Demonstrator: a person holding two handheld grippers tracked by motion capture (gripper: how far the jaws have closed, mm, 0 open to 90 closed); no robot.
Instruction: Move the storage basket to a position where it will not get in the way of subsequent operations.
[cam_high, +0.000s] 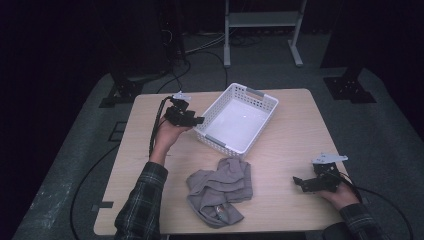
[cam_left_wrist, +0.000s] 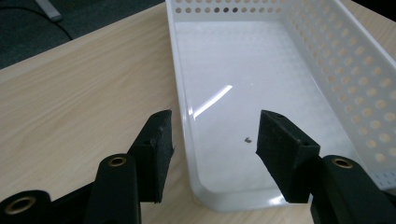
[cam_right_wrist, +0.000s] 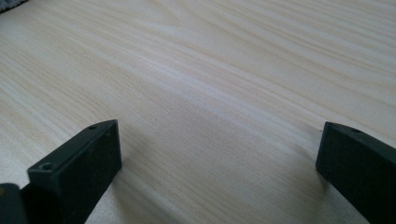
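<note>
1. At the near-left corner of the white perforated basket (cam_high: 235, 118), the left gripper (cam_high: 198, 120) hovers with its jaws parted, one on each side of the basket's wall (cam_left_wrist: 183, 116) and pressing nothing.
2. Near the table's (cam_high: 290, 130) front right edge, the right gripper (cam_high: 298, 182) rests low over bare wood (cam_right_wrist: 210, 84), jaws spread wide and empty.
3. Between the two hands, a crumpled grey cloth (cam_high: 220, 190) lies just in front of the basket, apart from both grippers.
4. Risk, as I judge it: clamping the thin wall off-centre could tip or skid the light basket, perhaps toward the table's far edge.
5. A careless sweep back might snag the cloth or the trailing cable (cam_high: 156, 127).
</note>
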